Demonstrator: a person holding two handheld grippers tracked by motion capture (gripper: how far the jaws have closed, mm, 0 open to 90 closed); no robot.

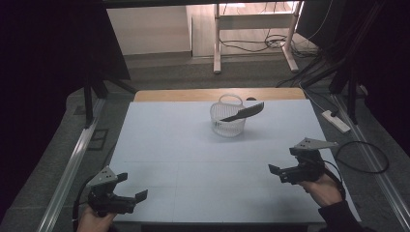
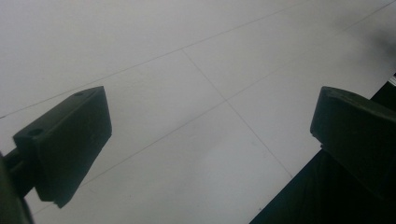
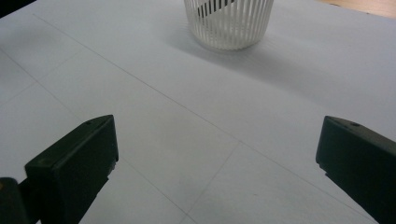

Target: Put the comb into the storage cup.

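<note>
A white basket [image 1: 227, 118] with thin slats stands near the far middle of the pale table [image 1: 169, 159]. A long dark thing, maybe a knife [image 1: 246, 112], lies slanted in it. One end is down inside the basket, and the other end pokes out over the rim, up and to the right. In the right gripper view the basket [image 3: 229, 23] is straight ahead, with the dark thing [image 3: 212, 7] showing through the slats.

Both tools are well apart from the basket, close to the person's side of the table. The right gripper [image 1: 274, 170] is at the right, and its jaws are wide open with nothing between them. The left gripper [image 1: 131, 186] is at the near left corner. Its jaws are wide open too, and empty, with bare table below them.

I think the job is about the basket and the dark thing in it. The basket looks light. If a gripper pulls on the long end, the basket may tip or slide. A bump on the end that pokes out could knock the basket over too.
</note>
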